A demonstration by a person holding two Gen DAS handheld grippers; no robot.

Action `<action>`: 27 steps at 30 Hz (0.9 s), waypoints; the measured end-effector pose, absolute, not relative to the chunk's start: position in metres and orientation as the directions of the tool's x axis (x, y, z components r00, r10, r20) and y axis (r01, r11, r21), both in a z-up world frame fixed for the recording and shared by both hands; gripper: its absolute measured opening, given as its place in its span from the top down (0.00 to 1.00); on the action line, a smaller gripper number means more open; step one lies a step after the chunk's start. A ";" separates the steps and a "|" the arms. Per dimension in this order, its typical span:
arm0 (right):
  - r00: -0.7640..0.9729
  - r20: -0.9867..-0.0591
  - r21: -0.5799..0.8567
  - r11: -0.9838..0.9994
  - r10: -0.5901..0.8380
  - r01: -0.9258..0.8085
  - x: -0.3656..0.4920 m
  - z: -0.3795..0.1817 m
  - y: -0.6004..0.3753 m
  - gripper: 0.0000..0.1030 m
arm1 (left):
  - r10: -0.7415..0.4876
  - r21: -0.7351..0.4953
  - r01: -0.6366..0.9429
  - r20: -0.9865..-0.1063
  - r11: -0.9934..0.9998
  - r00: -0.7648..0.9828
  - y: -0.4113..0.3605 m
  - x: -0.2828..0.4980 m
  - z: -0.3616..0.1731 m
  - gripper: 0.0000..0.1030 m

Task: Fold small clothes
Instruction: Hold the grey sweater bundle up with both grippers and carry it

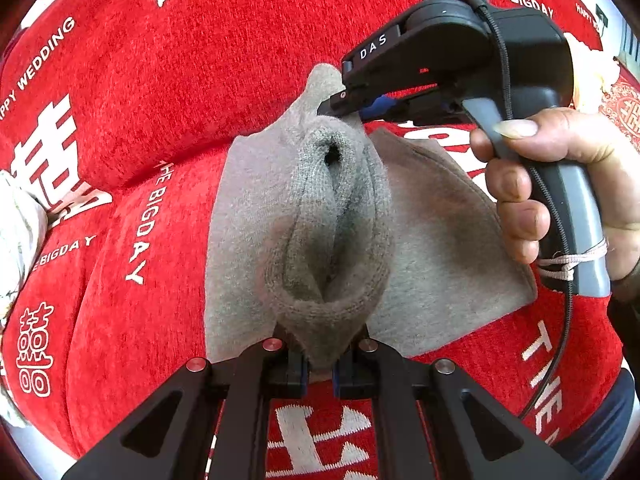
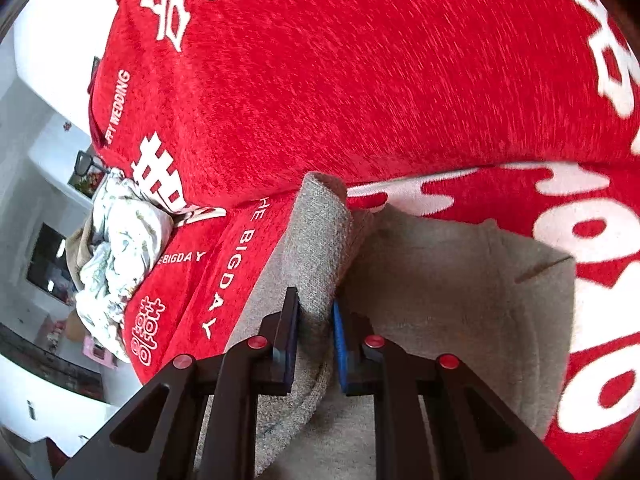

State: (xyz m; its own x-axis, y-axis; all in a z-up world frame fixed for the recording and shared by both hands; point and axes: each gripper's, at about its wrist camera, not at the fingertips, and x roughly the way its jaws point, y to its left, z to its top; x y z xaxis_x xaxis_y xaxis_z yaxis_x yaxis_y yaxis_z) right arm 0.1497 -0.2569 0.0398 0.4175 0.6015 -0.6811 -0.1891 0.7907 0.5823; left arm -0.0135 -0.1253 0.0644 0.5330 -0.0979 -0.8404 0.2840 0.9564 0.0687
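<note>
While both grippers grip it at once, the grey garment (image 1: 248, 216) lies on the red cover (image 1: 208, 80), part lifted.

Garment: grey knit piece, small. Flat part spreads over the cover in the right wrist view (image 2: 452, 280); a ribbed hem is bunched and raised between the two tools.

Left gripper (image 1: 320, 372): fingers drawn close, pinching the near end of the ribbed hem. Fabric fills the narrow gap between the blue pads.

Right gripper (image 2: 316, 336): jaws narrowed on a thick fold of the hem, cloth pressed between both pads. In the left wrist view its tip (image 1: 340, 102) bites the far end of the same hem.

Right hand (image 1: 560, 188): wrapped round the grey handle of the right gripper, index finger on the trigger.

Cover: red plush with white lettering, "THE BIGDAY" and "HAPPY WEDDING", plus large white characters. It runs up a backrest behind the garment.

Other cloth: a crumpled white patterned cloth (image 2: 116, 248) sits at the cover's left edge, well apart from the garment.
</note>
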 end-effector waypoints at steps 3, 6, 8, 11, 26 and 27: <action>0.396 -0.684 0.604 0.780 0.613 -0.166 0.155 0.025 -0.254 0.84 | -0.095 0.062 0.273 -0.846 0.960 0.525 -0.122 -0.011 0.063 0.92; 0.398 -0.676 0.602 0.776 0.621 -0.187 0.154 0.021 -0.248 0.85 | -0.092 0.066 0.274 -0.846 0.959 0.525 -0.122 -0.011 0.063 0.92; 0.404 -0.661 0.628 0.761 0.632 -0.162 0.154 0.019 -0.253 0.85 | -0.092 0.072 0.278 -0.840 0.958 0.534 -0.125 -0.011 0.066 0.92; 0.410 -0.631 0.668 0.730 0.659 -0.144 0.155 0.020 -0.264 0.86 | -0.096 0.075 0.284 -0.834 0.956 0.543 -0.129 -0.013 0.072 0.92; 0.465 -0.550 0.729 0.671 0.694 -0.138 0.146 0.038 -0.308 0.86 | -0.098 0.115 0.335 -0.825 0.935 0.556 -0.170 -0.019 0.087 0.92; 0.469 -0.547 0.731 0.668 0.694 -0.136 0.145 0.038 -0.313 0.86 | -0.098 0.118 0.339 -0.825 0.933 0.557 -0.173 -0.019 0.088 0.92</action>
